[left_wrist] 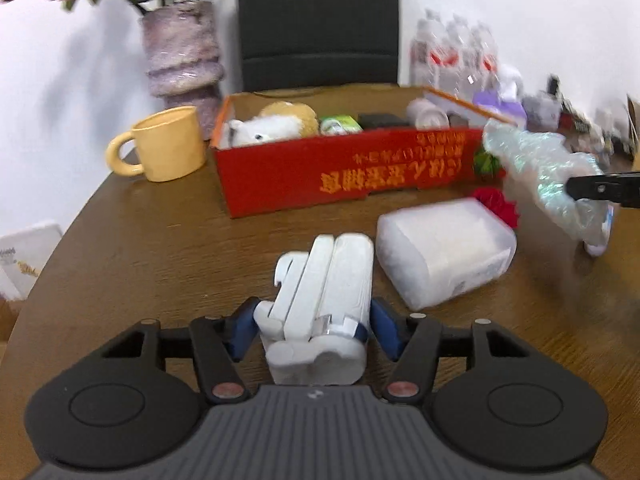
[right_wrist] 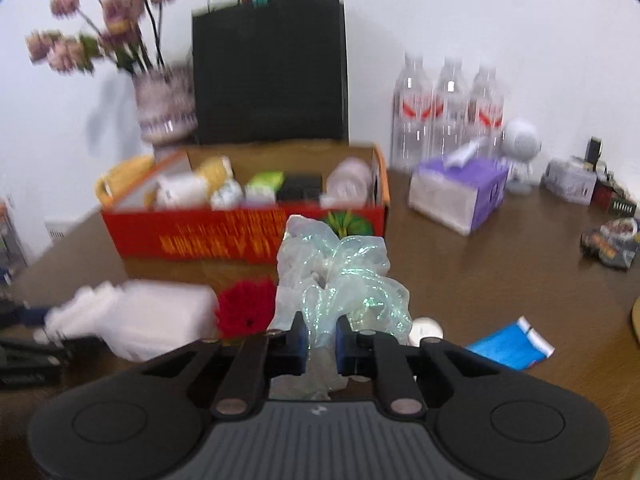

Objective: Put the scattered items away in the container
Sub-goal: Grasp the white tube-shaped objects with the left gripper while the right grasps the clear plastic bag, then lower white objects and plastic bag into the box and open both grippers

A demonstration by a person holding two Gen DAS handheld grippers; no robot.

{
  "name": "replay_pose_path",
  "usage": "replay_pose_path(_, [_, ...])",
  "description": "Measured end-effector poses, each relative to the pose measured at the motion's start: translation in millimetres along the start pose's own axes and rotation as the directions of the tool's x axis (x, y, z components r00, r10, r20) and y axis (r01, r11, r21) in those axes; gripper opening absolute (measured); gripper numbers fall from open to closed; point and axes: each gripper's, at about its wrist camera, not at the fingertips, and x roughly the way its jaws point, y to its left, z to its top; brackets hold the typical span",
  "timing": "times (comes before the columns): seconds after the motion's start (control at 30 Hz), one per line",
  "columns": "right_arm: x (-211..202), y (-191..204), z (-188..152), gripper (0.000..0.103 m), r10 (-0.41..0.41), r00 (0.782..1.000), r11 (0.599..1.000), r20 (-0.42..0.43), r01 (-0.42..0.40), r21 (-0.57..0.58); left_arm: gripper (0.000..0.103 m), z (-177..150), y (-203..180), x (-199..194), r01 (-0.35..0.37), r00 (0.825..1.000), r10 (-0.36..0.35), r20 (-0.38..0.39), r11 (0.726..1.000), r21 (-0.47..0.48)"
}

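A red cardboard box stands at the back of the brown table and holds a plush toy and several small items; it also shows in the right wrist view. My left gripper is shut on a white folded gadget low over the table. My right gripper is shut on an iridescent ribbon bow, held above the table in front of the box; the bow also shows in the left wrist view. A translucent white plastic case and a red flower lie before the box.
A yellow mug and a vase of flowers stand left of the box. Water bottles, a purple tissue box and a white figurine stand at the right. A blue packet lies near my right gripper.
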Motion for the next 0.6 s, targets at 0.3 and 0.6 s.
replay_pose_path(0.3, [-22.4, 12.1, 59.4, 0.012, 0.054, 0.99, 0.999, 0.127, -0.054, -0.001, 0.058, 62.6, 14.3, -29.3, 0.017, 0.99, -0.003, 0.142, 0.995, -0.097])
replay_pose_path(0.6, [47.8, 33.7, 134.4, 0.013, 0.082, 0.993, 0.997, 0.082, -0.082, 0.006, 0.058, 174.2, 16.0, 38.1, 0.043, 0.991, -0.03, 0.131, 0.994, -0.096])
